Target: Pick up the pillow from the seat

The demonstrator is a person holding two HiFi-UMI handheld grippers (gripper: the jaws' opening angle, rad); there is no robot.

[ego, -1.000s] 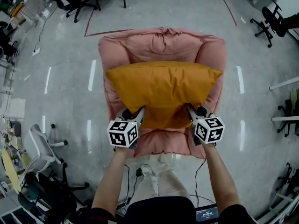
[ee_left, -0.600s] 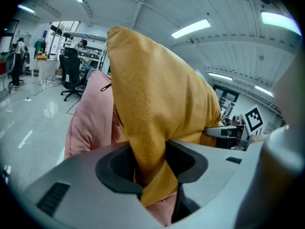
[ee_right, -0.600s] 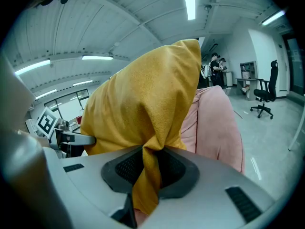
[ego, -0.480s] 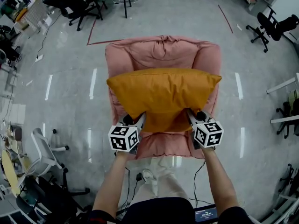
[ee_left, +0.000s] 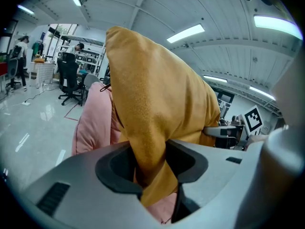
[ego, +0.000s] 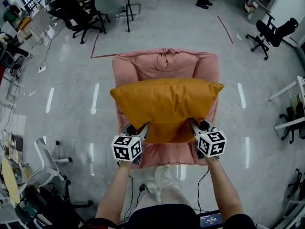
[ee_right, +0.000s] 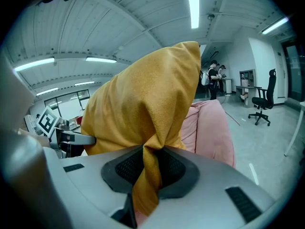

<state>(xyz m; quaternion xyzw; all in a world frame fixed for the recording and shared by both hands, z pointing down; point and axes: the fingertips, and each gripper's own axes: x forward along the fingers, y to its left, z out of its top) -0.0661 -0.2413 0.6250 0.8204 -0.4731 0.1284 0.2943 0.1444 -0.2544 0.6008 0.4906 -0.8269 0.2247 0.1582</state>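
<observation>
An orange pillow [ego: 164,106] hangs in the air above the pink armchair [ego: 164,63], held by its near edge at both corners. My left gripper [ego: 140,129] is shut on the pillow's near left corner; in the left gripper view the orange fabric [ee_left: 152,142] is pinched between the jaws. At the near right corner my right gripper [ego: 194,125] is shut on the pillow, with a bunched fold [ee_right: 150,171] squeezed between its pads. The pillow [ee_right: 143,104] rises in front of the armchair's arm [ee_right: 209,128]. The seat under the pillow is mostly hidden.
The armchair stands on a shiny grey floor [ego: 71,94]. Office chairs [ego: 112,1] and desks are at the far left and back, a black chair [ego: 271,32] at the far right, a white chair [ego: 45,151] near left. People stand far off [ee_right: 214,80].
The pillow and both grippers sit lower in the head view and the armchair looks farther off; the view has pulled back and up. Both grips are unchanged.
</observation>
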